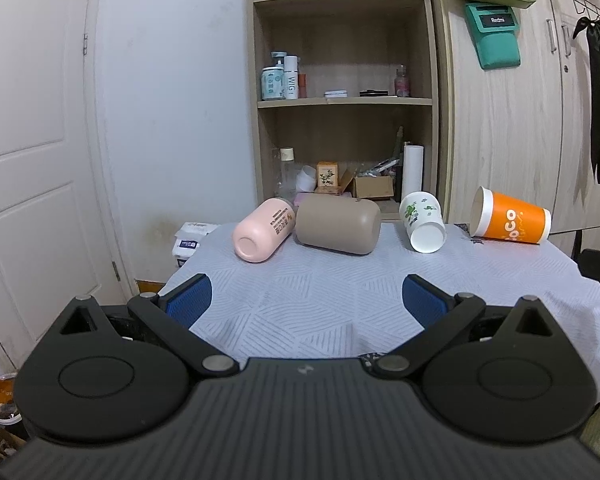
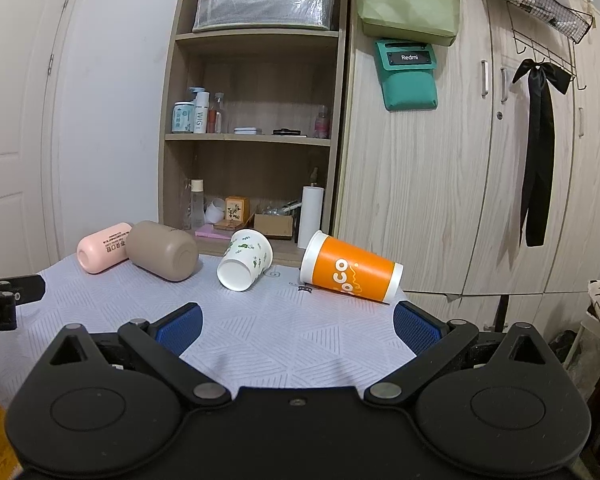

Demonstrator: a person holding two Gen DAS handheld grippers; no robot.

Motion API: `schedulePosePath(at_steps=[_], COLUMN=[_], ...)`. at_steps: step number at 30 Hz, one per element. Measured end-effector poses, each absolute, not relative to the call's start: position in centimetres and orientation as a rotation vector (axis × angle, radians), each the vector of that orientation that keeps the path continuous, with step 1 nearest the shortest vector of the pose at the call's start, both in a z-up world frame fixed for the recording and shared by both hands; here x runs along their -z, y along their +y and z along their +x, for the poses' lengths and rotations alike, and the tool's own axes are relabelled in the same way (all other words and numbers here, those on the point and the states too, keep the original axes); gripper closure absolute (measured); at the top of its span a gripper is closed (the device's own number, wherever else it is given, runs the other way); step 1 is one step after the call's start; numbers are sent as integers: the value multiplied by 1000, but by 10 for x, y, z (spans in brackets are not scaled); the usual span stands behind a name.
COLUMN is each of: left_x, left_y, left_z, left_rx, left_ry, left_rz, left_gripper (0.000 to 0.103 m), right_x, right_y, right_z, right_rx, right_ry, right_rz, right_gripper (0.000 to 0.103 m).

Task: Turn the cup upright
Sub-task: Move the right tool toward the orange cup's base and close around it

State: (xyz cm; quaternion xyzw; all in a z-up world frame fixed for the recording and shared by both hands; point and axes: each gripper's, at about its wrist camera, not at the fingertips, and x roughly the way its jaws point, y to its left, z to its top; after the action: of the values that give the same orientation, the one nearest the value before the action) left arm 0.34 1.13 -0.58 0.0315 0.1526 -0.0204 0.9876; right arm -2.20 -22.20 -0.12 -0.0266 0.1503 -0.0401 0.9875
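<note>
Several cups lie on their sides along the far edge of the table (image 1: 300,312): a pink cup (image 1: 262,230), a taupe cup (image 1: 338,224), a white paper cup with green leaves (image 1: 422,222) and an orange paper cup (image 1: 510,220). They also show in the right wrist view: the pink cup (image 2: 104,247), the taupe cup (image 2: 162,250), the white cup (image 2: 245,260) and the orange cup (image 2: 352,271). My left gripper (image 1: 306,300) is open and empty, short of the cups. My right gripper (image 2: 298,330) is open and empty, near the orange cup.
The table wears a grey patterned cloth (image 2: 280,332). Behind it stand an open shelf unit (image 1: 344,100) with bottles and boxes and a wooden wardrobe (image 2: 440,184). A door (image 1: 28,140) is at the left. The left gripper's body (image 2: 4,300) shows at the left edge.
</note>
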Motion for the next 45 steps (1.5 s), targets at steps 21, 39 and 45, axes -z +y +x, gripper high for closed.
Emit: schedulePosePath(at_steps=[21,39,45], left_x=[-9,25,33], left_y=[-67,-159,-162], left_z=[98,195,217], left_rx=[252,276,295], left_ry=[501,626,641], left_rz=[-112,-334,-437], left_gripper=[1,2,3], right_x=[-12,20,19], right_y=[-302,-360,-364], right_z=[41,176,201], right_rx=[-373,-458,-482], right_ry=[248,490,511], right_rz=[-145,-532,-537], right_gripper=[0,1,2])
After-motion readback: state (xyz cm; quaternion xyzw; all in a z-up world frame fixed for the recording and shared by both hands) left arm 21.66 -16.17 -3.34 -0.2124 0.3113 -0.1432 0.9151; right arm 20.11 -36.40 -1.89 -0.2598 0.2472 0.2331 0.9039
